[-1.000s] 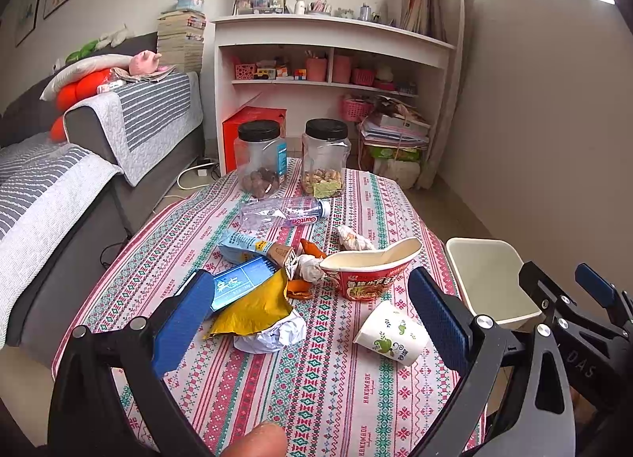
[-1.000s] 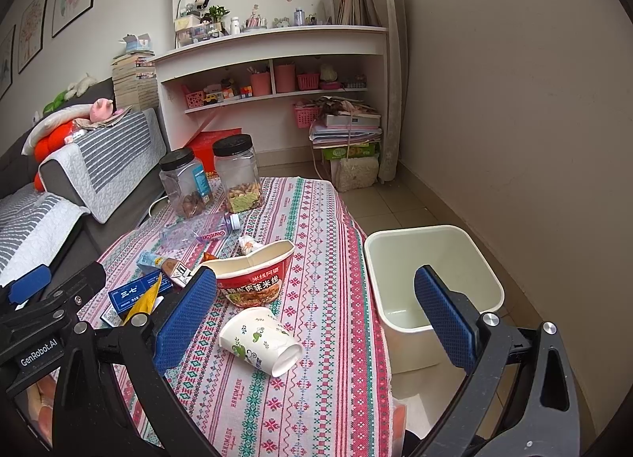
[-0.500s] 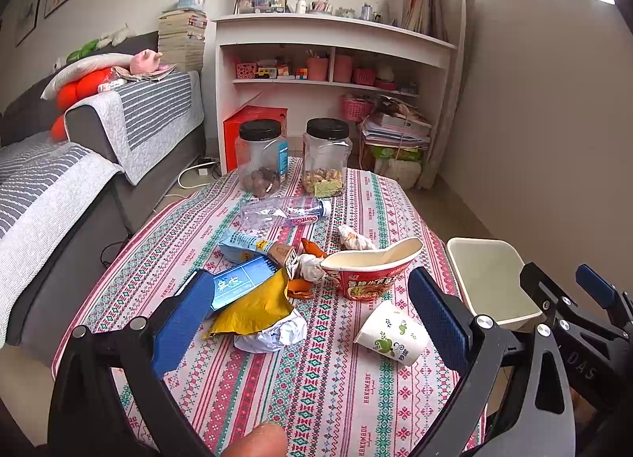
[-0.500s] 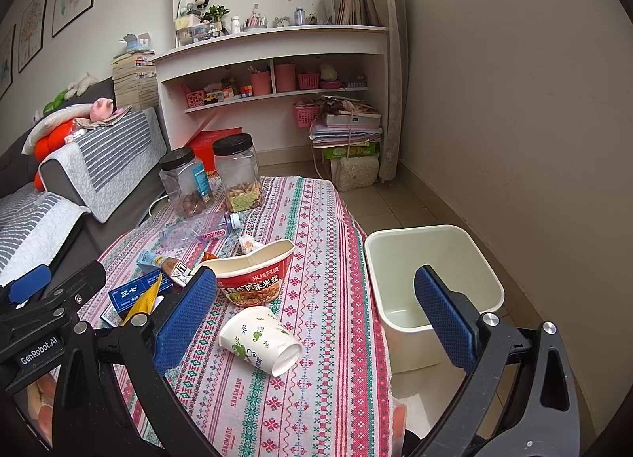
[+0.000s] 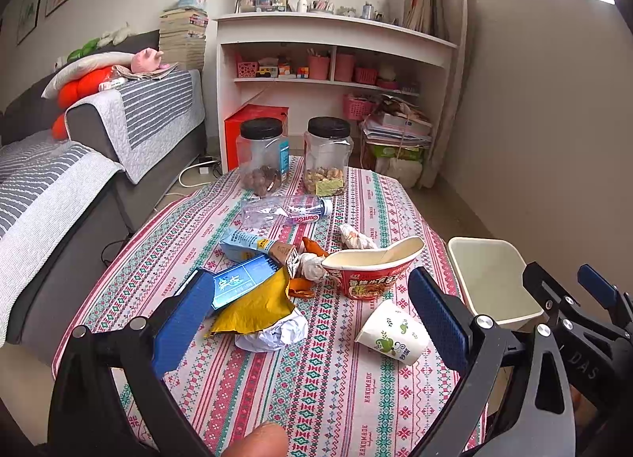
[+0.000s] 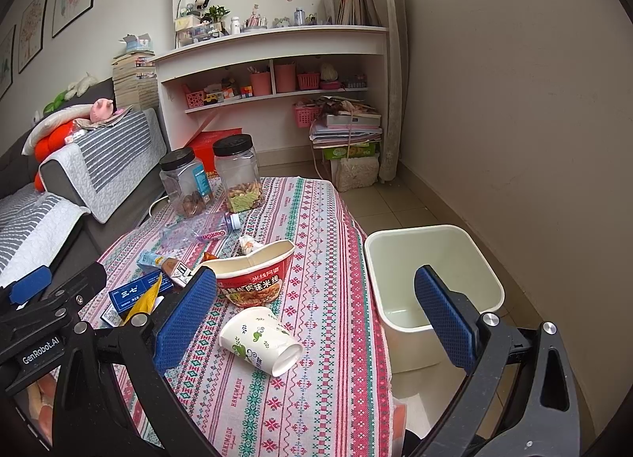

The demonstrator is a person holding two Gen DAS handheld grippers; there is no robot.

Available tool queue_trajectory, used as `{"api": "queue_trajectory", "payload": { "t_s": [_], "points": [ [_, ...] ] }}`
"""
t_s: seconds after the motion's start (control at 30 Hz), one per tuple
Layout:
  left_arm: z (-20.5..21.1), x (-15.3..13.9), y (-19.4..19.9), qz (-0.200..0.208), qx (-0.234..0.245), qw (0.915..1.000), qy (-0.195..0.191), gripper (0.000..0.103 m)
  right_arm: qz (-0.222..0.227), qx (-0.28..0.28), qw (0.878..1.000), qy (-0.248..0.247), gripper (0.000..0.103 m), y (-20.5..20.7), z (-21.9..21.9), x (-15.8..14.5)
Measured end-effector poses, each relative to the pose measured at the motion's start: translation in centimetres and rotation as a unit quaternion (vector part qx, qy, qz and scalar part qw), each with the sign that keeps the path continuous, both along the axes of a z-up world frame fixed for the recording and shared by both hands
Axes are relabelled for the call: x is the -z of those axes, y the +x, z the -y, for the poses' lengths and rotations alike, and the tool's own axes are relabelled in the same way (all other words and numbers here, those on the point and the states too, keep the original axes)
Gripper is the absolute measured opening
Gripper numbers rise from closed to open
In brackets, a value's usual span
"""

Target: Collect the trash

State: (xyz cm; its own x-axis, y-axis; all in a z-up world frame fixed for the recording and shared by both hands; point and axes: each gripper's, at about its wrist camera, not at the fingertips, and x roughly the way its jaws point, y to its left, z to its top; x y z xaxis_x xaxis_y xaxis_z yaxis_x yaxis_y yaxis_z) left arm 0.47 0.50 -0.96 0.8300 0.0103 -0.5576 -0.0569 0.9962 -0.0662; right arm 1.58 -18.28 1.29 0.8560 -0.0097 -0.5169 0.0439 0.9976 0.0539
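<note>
Above the patterned counter (image 5: 324, 389) my left gripper (image 5: 312, 322) and right gripper (image 6: 312, 314) hover, fingers spread wide and holding nothing, paper cup (image 6: 259, 340) tipped over beside the noodle bowl (image 6: 251, 277), wrappers (image 5: 253, 304) nearby, white bin (image 6: 433, 259) off the counter's right edge

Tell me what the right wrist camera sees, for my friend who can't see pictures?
A table with a pink patterned cloth is littered with trash: a tipped paper cup, a red noodle bowl, wrappers and a flattened plastic bottle. The open right gripper hovers empty in front, and an empty cream trash bin stands on the floor beside the table.
</note>
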Motion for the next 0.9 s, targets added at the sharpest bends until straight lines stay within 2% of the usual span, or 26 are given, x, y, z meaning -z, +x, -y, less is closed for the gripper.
{"api": "queue_trajectory", "payload": {
  "t_s": [0.9],
  "points": [
    [-0.5,0.9,-0.1,-0.007,-0.003,1.0000,-0.005,0.095,-0.002,-0.001,1.000,-0.001,0.096,0.2,0.0,0.0]
  ]
}}
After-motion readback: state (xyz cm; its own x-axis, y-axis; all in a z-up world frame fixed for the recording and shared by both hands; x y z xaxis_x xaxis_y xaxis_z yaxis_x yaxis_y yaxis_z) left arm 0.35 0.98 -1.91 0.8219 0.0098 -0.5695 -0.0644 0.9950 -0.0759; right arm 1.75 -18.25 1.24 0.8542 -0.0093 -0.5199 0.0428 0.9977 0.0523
